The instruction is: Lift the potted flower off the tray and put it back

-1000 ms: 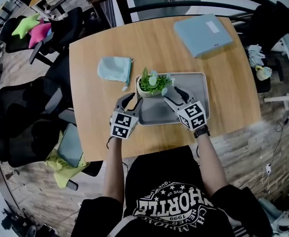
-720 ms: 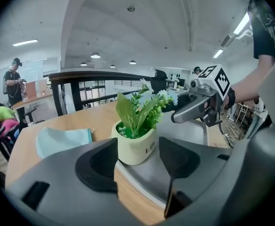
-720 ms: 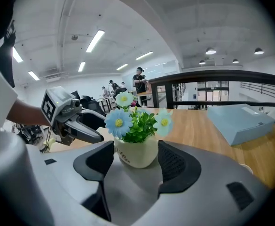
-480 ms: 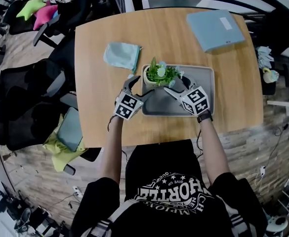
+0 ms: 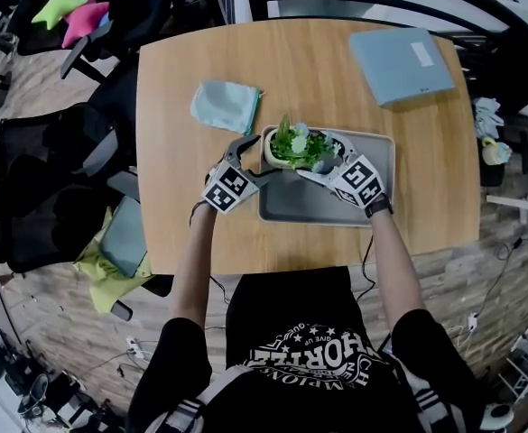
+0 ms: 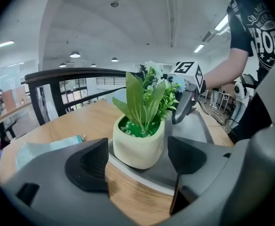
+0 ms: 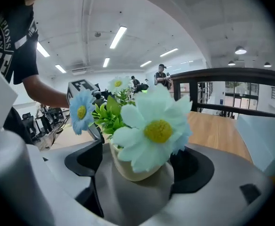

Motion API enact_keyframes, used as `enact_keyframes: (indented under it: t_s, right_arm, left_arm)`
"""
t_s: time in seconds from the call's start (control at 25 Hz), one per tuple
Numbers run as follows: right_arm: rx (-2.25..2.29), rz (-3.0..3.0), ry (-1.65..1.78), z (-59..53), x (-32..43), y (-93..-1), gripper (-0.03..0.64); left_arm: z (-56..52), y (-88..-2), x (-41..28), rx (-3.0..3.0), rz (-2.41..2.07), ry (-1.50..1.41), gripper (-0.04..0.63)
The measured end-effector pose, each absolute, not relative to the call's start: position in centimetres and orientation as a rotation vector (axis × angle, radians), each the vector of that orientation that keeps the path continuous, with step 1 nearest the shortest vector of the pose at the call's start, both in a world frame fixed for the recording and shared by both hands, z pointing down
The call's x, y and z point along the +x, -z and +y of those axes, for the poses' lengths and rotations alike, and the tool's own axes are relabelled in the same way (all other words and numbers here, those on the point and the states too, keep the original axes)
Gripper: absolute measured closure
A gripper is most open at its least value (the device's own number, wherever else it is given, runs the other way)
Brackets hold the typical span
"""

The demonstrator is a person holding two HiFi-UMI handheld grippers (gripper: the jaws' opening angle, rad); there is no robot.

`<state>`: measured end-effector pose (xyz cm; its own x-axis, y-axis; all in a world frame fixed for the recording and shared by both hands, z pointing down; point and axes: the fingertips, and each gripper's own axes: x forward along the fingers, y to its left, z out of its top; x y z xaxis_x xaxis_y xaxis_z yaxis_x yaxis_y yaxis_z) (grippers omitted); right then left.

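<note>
The potted flower (image 5: 298, 146) is standing upright on the grey tray (image 5: 310, 204), tucked into the tray's far left corner as I see it from the head view. It's a small cream pot (image 6: 138, 147) with green leaves and a couple of pale blue daisies (image 7: 156, 128) sticking out the top. The pot's base is flat on the tray, not lifted or tipped.

Both grippers are right up on it, one from each side. The left gripper (image 6: 136, 160) has its jaws spread wide with the pot sitting between them, and there's a clear gap on both sides, so the pads aren't pressing on anything. Those jaws have just been opening. Same deal with the right gripper (image 7: 139, 166): jaws wide apart and just been opening, pot between them. One big daisy blocks a good chunk of that view, but I can see space between the pot and the pad on the picture's left. So neither one has a grip on the plant right now.

The tray sits on a light wooden table (image 5: 200, 233), close to the near edge. Just beyond the tray's left corner is a small teal cloth pouch (image 5: 226, 106), and a light blue folder (image 5: 401, 64) lies well apart at the far right corner. Black office chairs (image 5: 56, 197) stand off to the left of the table.
</note>
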<state>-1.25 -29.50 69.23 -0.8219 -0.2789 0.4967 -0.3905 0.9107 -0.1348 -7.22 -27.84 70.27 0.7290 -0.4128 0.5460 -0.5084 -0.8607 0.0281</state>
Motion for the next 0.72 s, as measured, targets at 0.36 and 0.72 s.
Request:
enact_keyframes:
  t_s: [0.36, 0.72]
  right_arm:
    - [0.343, -2.592, -0.263, -29.8, -2.3, -70.1, 0.195]
    - [0.354, -2.599, -0.248, -30.0, -2.4, -70.6, 0.238]
  left_arm:
    - [-28.2, -71.9, -6.5, 2.824, -0.488, -0.945, 0.199]
    - [-28.6, -72.3, -7.0, 2.862, -0.434, -0.919, 0.232]
